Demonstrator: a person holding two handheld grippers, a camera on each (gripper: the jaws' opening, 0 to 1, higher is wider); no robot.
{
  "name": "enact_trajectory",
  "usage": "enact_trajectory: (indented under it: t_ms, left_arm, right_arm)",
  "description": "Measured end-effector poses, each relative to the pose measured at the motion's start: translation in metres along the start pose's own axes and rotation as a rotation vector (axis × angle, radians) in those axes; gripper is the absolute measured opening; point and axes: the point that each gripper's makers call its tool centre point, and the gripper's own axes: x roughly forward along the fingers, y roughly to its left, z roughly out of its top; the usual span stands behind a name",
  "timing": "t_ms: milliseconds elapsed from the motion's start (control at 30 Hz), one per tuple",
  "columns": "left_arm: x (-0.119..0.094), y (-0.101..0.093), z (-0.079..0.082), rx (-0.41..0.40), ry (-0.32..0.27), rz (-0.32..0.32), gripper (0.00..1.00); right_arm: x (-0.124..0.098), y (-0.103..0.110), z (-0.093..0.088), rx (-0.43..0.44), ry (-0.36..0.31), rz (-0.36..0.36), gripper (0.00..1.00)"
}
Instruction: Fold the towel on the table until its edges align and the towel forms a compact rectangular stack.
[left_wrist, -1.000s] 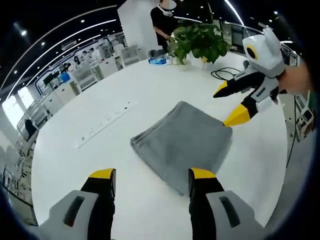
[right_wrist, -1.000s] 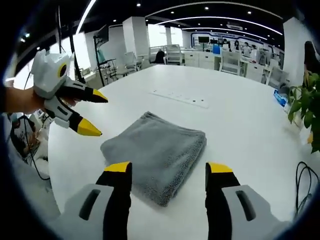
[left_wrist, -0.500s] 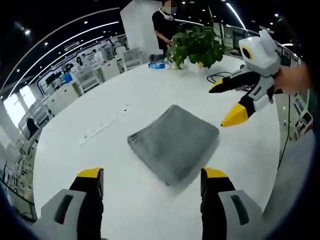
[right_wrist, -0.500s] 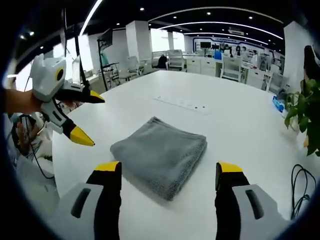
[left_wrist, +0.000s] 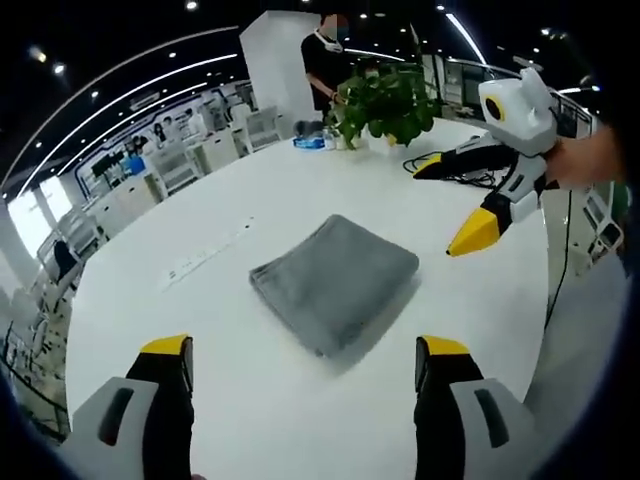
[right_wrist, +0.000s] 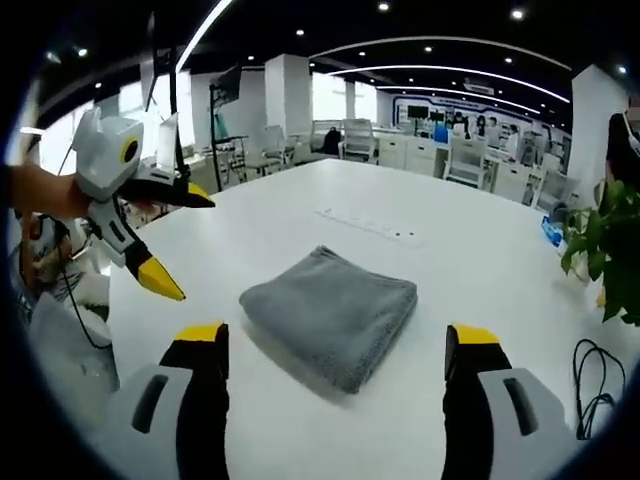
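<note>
- Left gripper view: the left gripper (left_wrist: 302, 352) rises from 6 o'clock with its yellow-tipped jaws spread wide and nothing between them; the grey towel (left_wrist: 335, 282) lies at the centre on the white table (left_wrist: 200, 330), well beyond the jaw tips
- The right gripper (left_wrist: 459, 206) comes in at 2 o'clock, jaws parted and empty, above the table and apart from the towel
- At 12 o'clock stand a leafy potted plant (left_wrist: 385, 98) and a person (left_wrist: 322, 55) behind it; a black cable (left_wrist: 455, 168) lies by the plant, a flush socket strip (left_wrist: 205, 257) sits at 10 o'clock
- Right gripper view: the right gripper (right_wrist: 340, 342) spreads its jaws wide around empty air, the towel (right_wrist: 332, 313) just past them at the centre; the left gripper (right_wrist: 168, 240) hangs at 9 o'clock, open and holding nothing
- Risk, as I judge it: the towel already looks like a compact rectangle, so any further grab could drag the top layer, since plush pile catches on jaw tips, and skew the matched edges
- The smooth tabletop would let the whole stack slide if nudged from the side
- Towel: soft, thick, fuzzy pile, rounded fold along one side, layered edges on another; table: hard, glossy, curved rim
</note>
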Motion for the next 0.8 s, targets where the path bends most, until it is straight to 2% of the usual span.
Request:
enact_trajectory:
  t_ms: [167, 300, 467, 800]
  left_arm:
    - [-0.011, -0.004, -0.004, -0.018, -0.024, 0.005, 0.98]
    - [-0.023, -0.007, -0.008, -0.017, -0.052, 0.023, 0.98]
    - [-0.043, -0.01, -0.014, -0.073, -0.118, 0.055, 0.99]
    - [-0.067, -0.03, -0.035, -0.064, -0.151, 0.07, 0.99]
  right_arm:
    - [-0.01, 0.008, -0.006, -0.021, -0.011, 0.001, 0.98]
    - [-0.017, 0.009, -0.014, -0.023, -0.017, -0.02, 0.98]
    - [-0.027, 0.02, -0.026, -0.033, -0.006, -0.043, 0.99]
    - [-0.051, 0.046, -0.039, -0.042, -0.017, -0.069, 0.99]
